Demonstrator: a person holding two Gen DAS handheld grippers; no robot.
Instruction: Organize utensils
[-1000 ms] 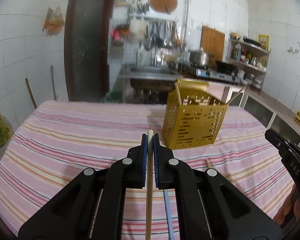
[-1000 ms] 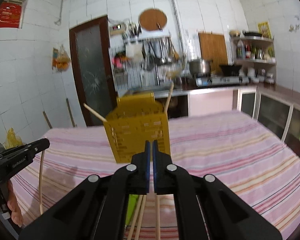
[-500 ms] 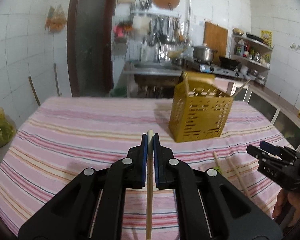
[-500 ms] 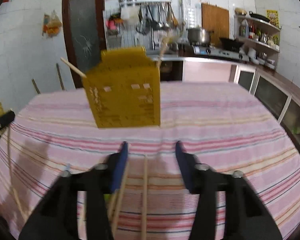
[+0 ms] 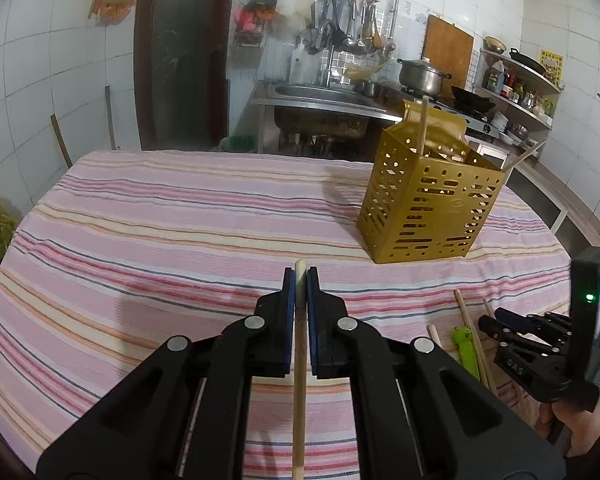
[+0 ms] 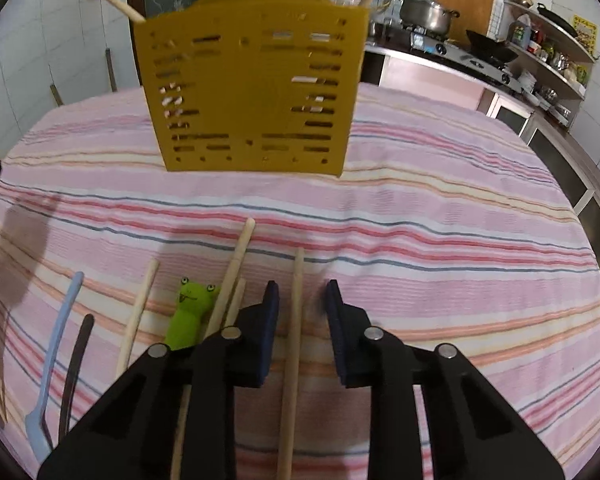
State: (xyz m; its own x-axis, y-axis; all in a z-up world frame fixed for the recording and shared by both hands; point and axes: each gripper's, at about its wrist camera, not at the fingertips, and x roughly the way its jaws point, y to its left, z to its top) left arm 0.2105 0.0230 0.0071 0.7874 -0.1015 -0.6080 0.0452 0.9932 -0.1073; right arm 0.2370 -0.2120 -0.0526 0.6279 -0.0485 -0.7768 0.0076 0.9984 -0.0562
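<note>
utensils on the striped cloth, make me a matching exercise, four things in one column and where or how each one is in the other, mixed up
Things:
1. yellow caddy
2. frog utensil
3. left gripper
4. right gripper

States:
A. open, jaws either side of a chopstick lying on the cloth
B. shut on a wooden stick
C. upright, sticks poking out of its top
D. flat on the cloth among loose chopsticks

Pairs: 1-C, 2-D, 3-B, 4-A
</note>
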